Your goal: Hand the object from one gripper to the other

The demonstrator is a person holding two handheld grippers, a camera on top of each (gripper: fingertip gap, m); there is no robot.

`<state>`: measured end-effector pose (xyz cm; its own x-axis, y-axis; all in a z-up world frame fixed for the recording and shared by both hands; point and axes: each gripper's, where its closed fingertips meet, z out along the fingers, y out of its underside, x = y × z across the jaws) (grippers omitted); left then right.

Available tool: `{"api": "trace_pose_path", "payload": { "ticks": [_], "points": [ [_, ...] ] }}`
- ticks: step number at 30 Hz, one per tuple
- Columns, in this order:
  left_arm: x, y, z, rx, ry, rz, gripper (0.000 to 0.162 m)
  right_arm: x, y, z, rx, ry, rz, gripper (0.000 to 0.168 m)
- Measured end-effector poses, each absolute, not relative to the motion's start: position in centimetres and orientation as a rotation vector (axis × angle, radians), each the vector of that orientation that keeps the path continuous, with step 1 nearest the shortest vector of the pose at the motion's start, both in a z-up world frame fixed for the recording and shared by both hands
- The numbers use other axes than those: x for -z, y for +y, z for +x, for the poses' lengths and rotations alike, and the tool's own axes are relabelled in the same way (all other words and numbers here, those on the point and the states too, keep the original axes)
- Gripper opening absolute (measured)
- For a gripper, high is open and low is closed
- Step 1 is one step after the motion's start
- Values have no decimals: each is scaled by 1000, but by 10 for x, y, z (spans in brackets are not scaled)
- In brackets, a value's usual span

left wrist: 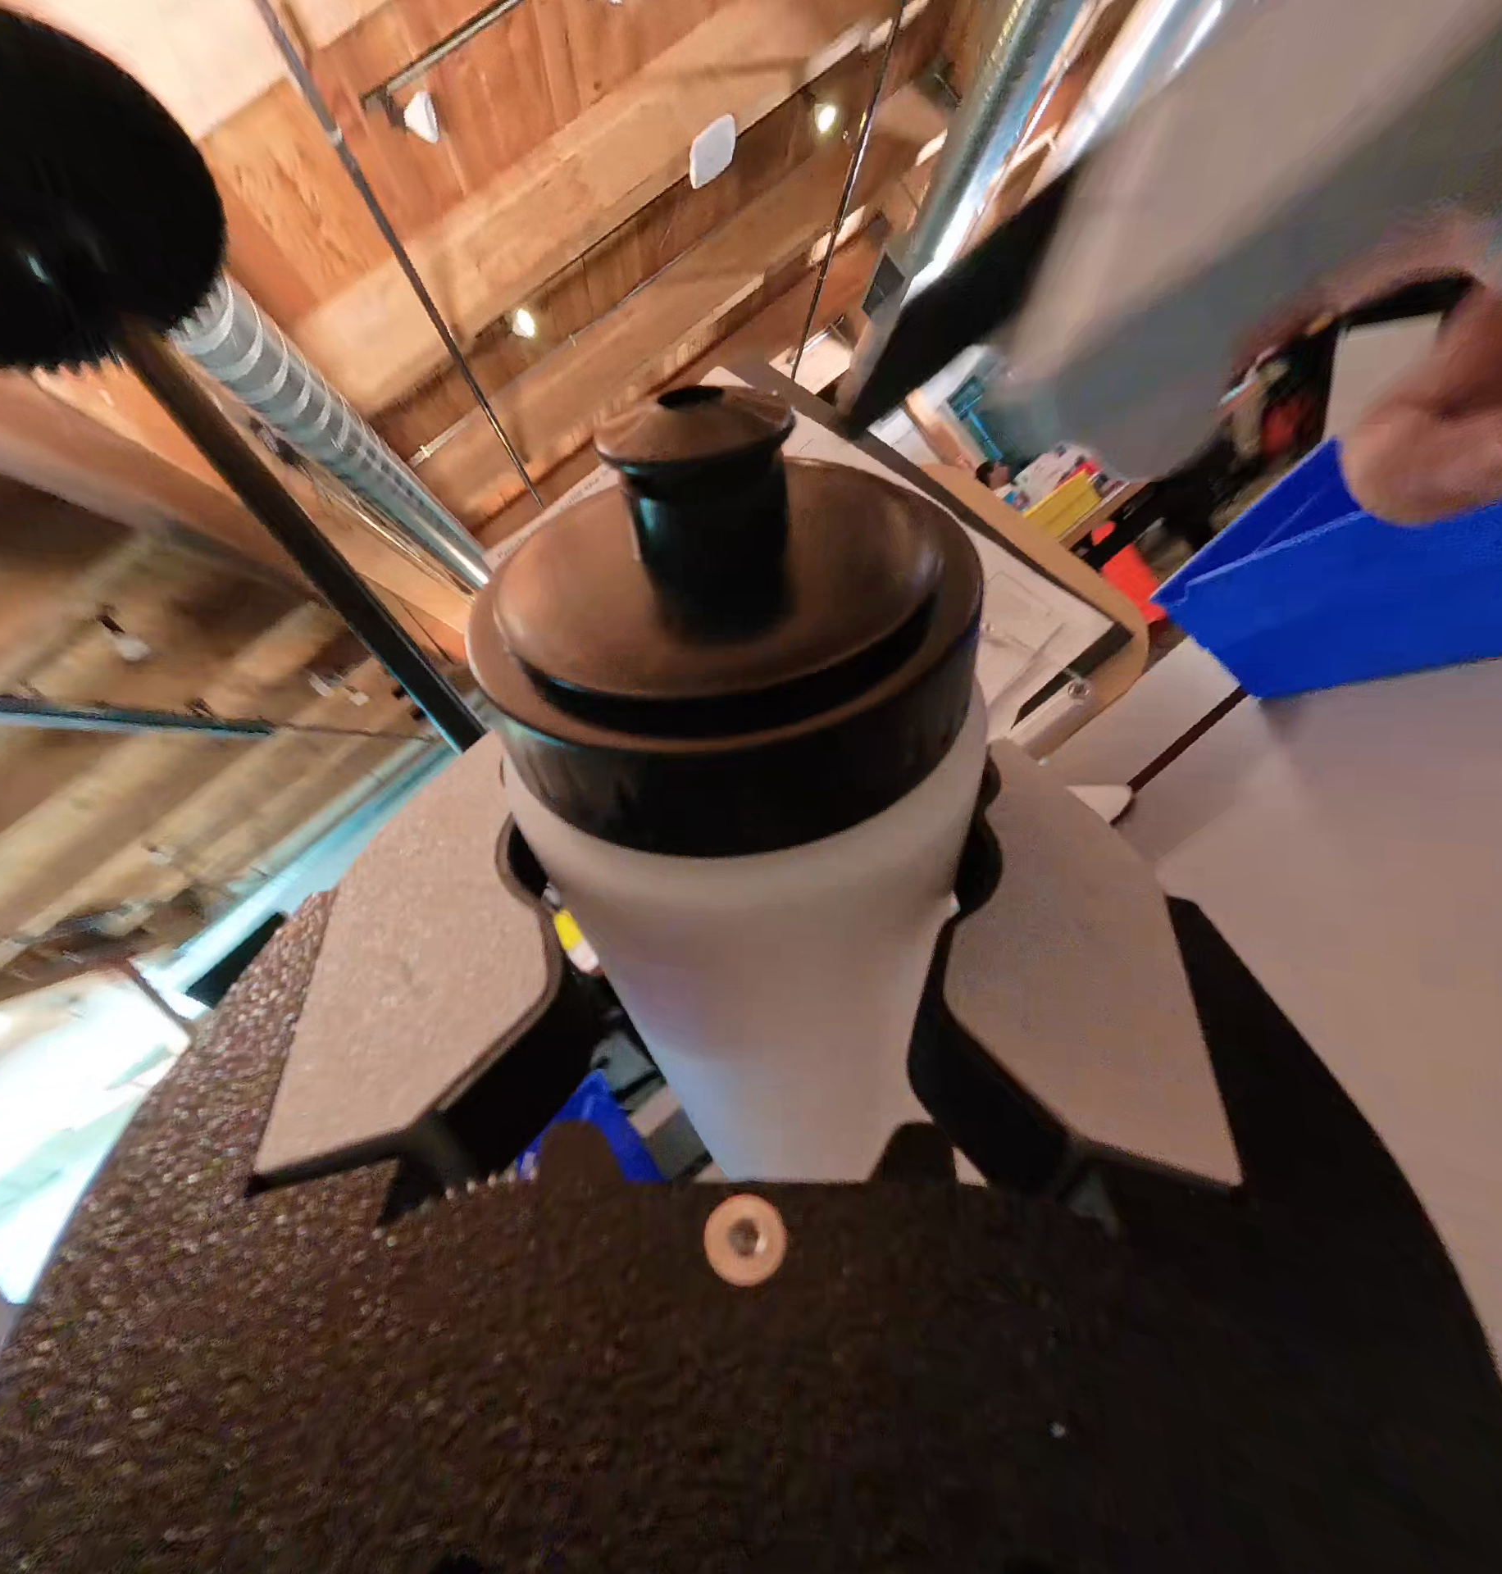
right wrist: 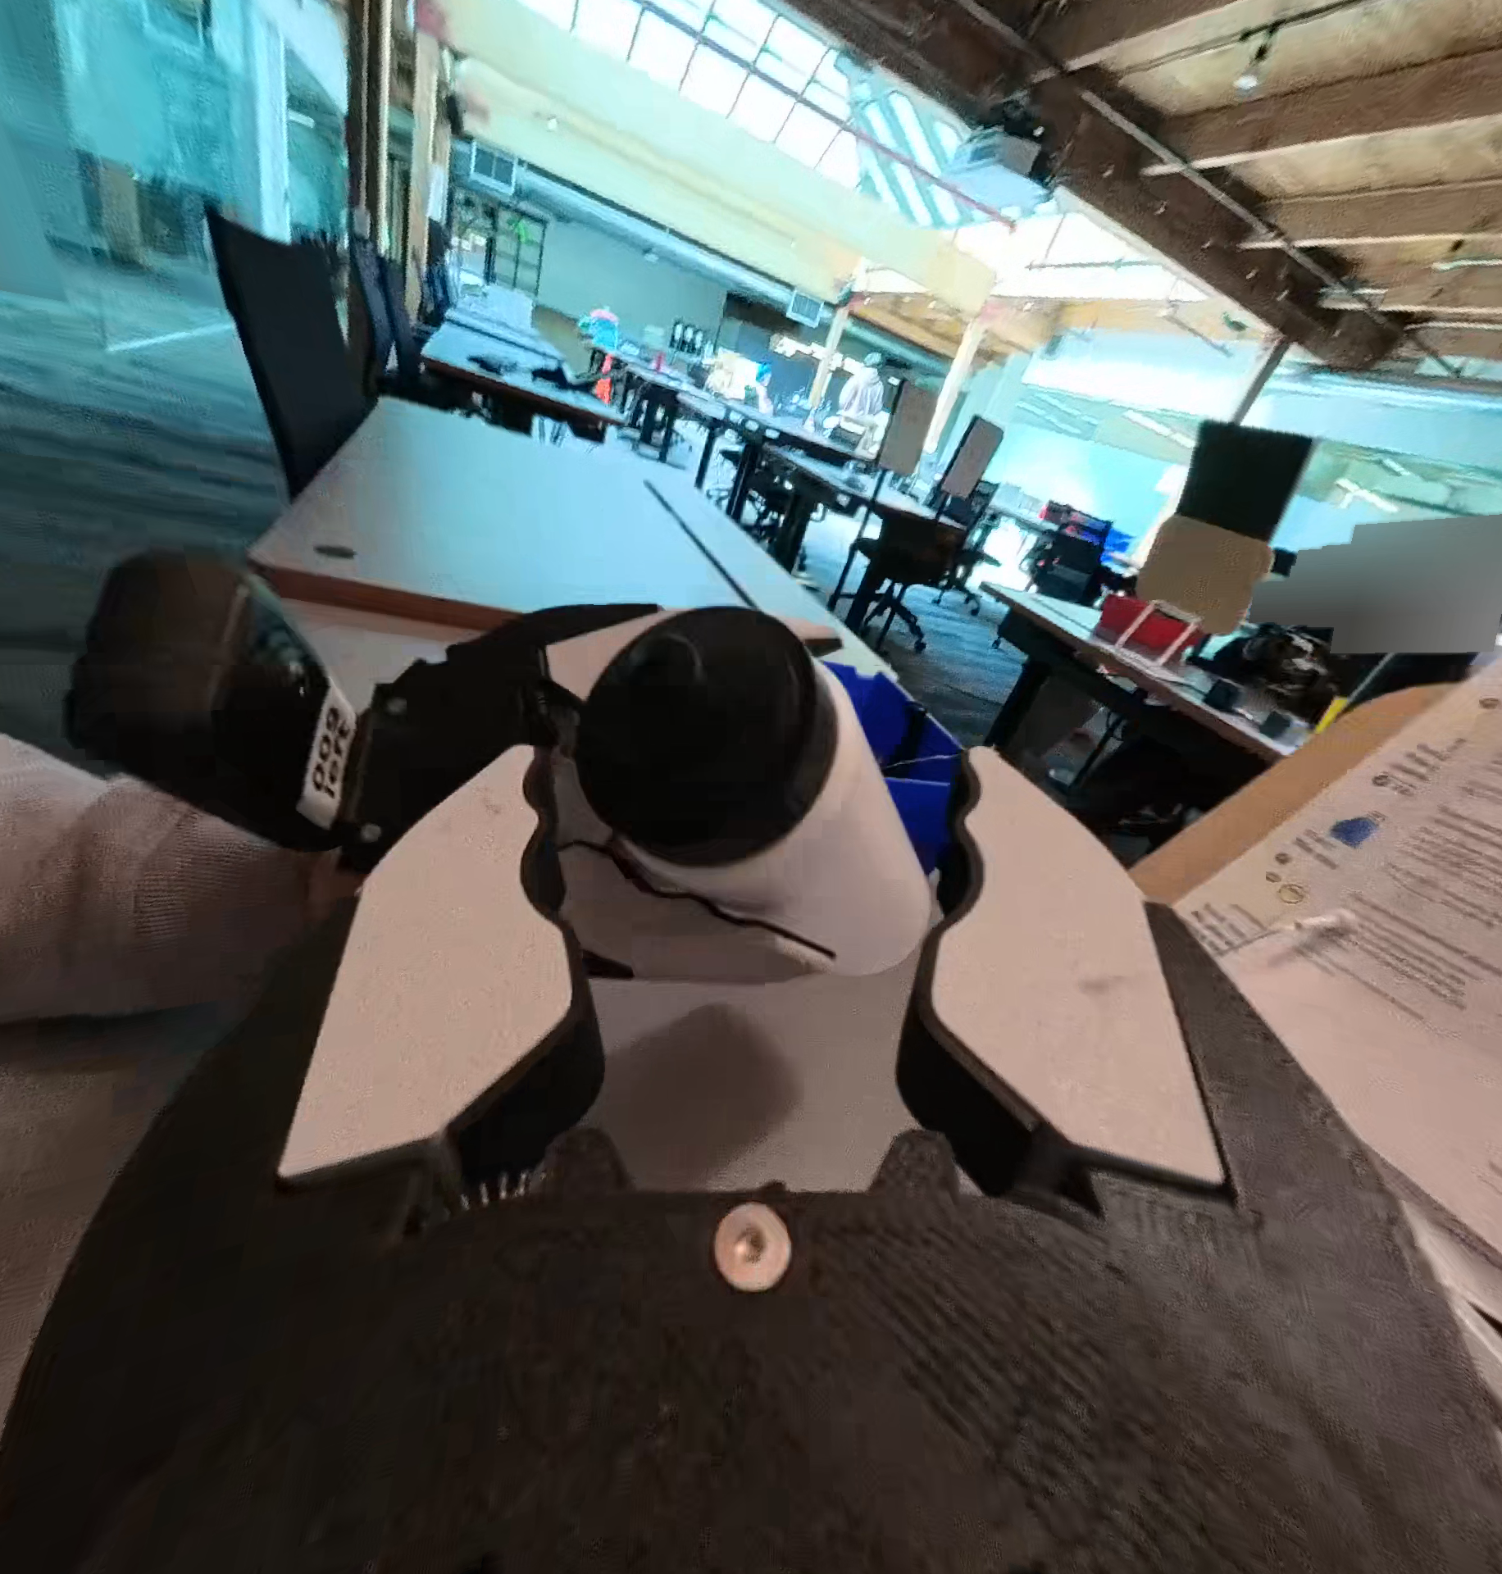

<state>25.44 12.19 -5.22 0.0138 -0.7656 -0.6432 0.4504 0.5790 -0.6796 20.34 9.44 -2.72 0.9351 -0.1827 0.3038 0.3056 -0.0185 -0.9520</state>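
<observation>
The left gripper (left wrist: 748, 860) pinched the white bottle (left wrist: 756, 920) below its black cap (left wrist: 722, 647). The right gripper (right wrist: 748, 860) bracketed it, jaws spread, seemingly untouching. Released early, the bottle could drop towards the blue bin (left wrist: 1361, 596) beyond.

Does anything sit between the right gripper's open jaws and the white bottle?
No. In the right wrist view the bottle lies between the right gripper jaws with only bare gaps; the left gripper holds it from beyond.
</observation>
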Motion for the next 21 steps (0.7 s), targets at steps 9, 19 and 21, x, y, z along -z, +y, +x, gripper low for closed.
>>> {"api": "trace_pose_path", "payload": {
  "ticks": [9,19,21],
  "points": [
    [56,120,255,614,1152,-201,96,57,122,214,690,-204,-1784,80],
    [55,137,260,695,1151,-291,107,47,129,229,641,-210,-1890,78],
    [61,143,268,717,1204,-360,112,37,119,234,605,-134,-1882,78]
  ]
}}
